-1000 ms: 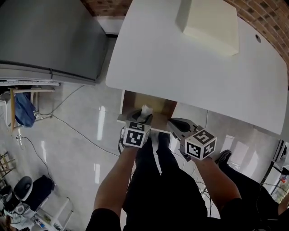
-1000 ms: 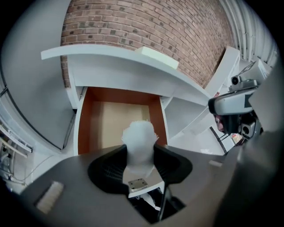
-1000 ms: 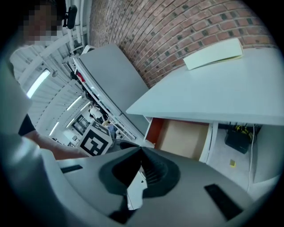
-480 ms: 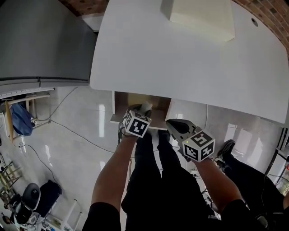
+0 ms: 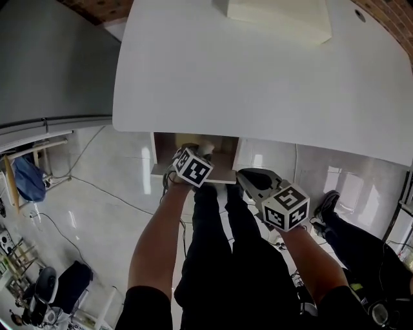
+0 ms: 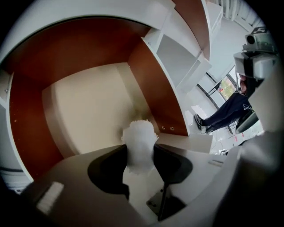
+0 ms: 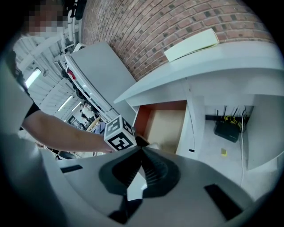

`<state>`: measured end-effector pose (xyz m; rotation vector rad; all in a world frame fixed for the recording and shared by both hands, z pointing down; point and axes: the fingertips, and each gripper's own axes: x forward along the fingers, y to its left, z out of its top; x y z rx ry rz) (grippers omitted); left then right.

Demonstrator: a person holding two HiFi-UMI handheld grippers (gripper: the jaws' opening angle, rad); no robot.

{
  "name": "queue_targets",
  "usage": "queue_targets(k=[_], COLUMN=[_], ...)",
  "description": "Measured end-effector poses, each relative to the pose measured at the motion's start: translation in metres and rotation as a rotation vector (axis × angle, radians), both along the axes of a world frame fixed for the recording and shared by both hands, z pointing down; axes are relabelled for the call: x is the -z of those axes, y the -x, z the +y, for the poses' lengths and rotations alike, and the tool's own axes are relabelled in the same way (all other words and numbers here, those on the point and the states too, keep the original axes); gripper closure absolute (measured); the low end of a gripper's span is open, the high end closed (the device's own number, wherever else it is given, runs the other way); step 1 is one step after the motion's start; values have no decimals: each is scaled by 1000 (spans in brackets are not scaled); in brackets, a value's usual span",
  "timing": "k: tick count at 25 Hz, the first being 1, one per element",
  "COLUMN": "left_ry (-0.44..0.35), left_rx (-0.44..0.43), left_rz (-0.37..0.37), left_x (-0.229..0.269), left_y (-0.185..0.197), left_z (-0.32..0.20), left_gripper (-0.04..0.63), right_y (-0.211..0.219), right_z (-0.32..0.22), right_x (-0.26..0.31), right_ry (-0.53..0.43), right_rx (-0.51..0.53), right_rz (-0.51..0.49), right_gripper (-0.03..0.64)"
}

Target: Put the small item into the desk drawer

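Left claw (image 6: 140, 149) grips the small white item (image 6: 140, 133) above the open drawer (image 6: 84, 111); right claw (image 7: 141, 150) closed, empty.

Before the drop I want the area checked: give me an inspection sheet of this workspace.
Surface: white desk, bare except a cream flat block at its far edge.
Job's things: small white item held over the open drawer; nothing seen on the drawer floor.
Clutter: nothing seen.
Grippers: left hand-held gripper shut on the small white item; right hand-held gripper shut, empty, right of the drawer front.
Cables: router with cables under the desk.
Surroundings: brick wall, grey cabinet, glossy floor.
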<state>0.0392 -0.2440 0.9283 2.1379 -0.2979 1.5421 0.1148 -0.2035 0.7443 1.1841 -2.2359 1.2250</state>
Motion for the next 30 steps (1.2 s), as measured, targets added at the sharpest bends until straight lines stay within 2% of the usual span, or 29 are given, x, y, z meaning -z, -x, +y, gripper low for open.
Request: queue_targets(k=[3,8,14,17,22,30], left_ry=[29,89,97,87,75,62], left_rx=[-44,-70,-100,-71,-96,-54], left_rz=[-25,-26,-59,-63,-69,-79], left_x=[-11,-23,-35,-38,-25,29], left_y=[0,-1,5,7,14,42], left_z=[2,4,6,-2,-3,-2], left_gripper=[407,405,403,400,357,357], right_y=[-2,-1,6,5,4,13], right_z=[4,11,16,17,16,-1], right_x=[-5,-13,-10,-10,1,45], right_ry=[4,16,26,31,36,-13], right_rx=[-11,-30,-47,-53,-67,-76], right_rz=[-5,-10,-25,-22,-23,-45], right_gripper=[606,606,606,606,606,606])
